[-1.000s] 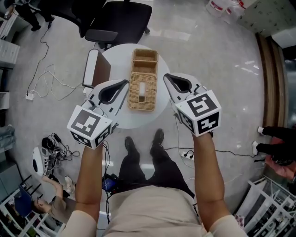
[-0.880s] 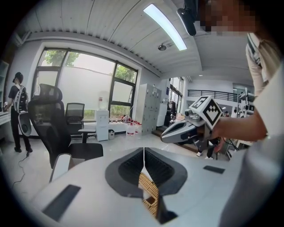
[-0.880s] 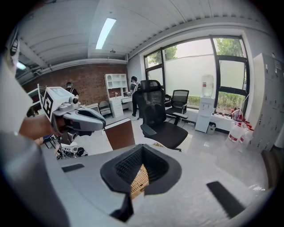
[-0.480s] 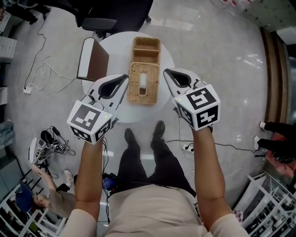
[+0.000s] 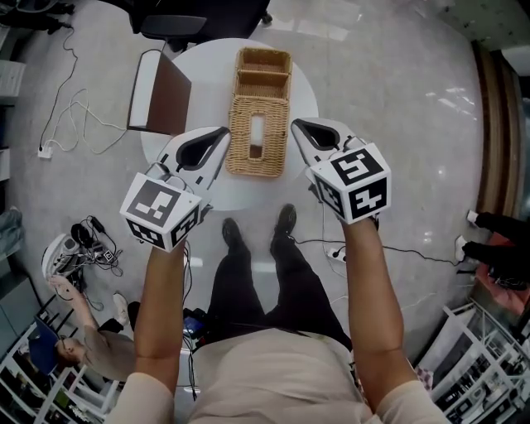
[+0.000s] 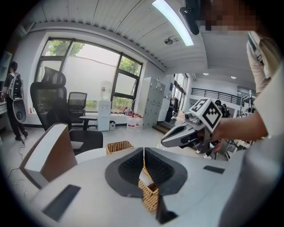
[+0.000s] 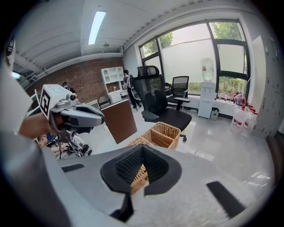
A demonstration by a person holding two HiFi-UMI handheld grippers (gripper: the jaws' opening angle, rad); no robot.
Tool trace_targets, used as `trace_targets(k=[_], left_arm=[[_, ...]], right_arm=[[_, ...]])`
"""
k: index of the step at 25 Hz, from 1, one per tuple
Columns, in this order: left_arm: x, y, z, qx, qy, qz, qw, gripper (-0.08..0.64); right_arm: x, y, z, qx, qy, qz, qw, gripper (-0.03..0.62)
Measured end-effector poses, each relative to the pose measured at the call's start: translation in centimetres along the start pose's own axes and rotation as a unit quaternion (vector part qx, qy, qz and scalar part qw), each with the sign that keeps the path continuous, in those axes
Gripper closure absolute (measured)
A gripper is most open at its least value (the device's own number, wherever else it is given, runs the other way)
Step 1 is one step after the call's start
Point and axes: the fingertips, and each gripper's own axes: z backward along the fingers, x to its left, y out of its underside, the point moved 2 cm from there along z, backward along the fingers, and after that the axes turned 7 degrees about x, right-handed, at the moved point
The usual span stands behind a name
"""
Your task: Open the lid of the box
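- Left gripper (image 5: pixel 220 132): jaws clenched together with nothing between them. It hangs over the near-left part of the surface, just left of the box and clear of it.
- Wicker box (image 5: pixel 263 99): stands lengthwise at the centre of the surface, between the two grippers. Its far section shows two open compartments. The near section is covered by the woven lid (image 5: pixel 271 156), which has a slot in the middle.
- Right gripper (image 5: pixel 296 125): jaws clenched together, empty. It hangs just right of the box, level with the lid, with no contact visible.
- Task status: the lid lies flat and closed, so no part of the opening is done. Judged remaining: release a gripper, take an edge of the lid, and lift it.
- Surface (image 5: pixel 207 87): round, white, otherwise bare except for a white-and-brown panel (image 5: pixel 154 91) standing at its left edge.
- Room: loose cables (image 5: pixel 74 124) on the glossy grey floor (image 5: pixel 397 91) at left, and a black office chair (image 5: pixel 178 21) beyond the surface. The gripper views show large windows.
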Motion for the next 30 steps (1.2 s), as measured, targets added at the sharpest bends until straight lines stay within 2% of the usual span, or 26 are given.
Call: trace_targets(k=[14, 21, 30], left_arm=[[0.0, 4.3, -2.2, 0.025, 0.002, 0.016, 0.9996, 0.548], [0.0, 6.0, -3.1, 0.031, 0.002, 0.023, 0.9992, 0.548], [0.3, 7.4, -3.7, 0.039, 0.001, 0.030, 0.9988, 0.546]], right_arm=[[0.1, 4.9, -3.9, 0.034, -0.023, -0.030, 0.999, 0.595], [-0.1, 6.7, -5.4, 0.044, -0.036, -0.054, 0.997, 0.541], [0.3, 8.2, -7.1, 0.050, -0.075, -0.110, 0.990, 0.469]])
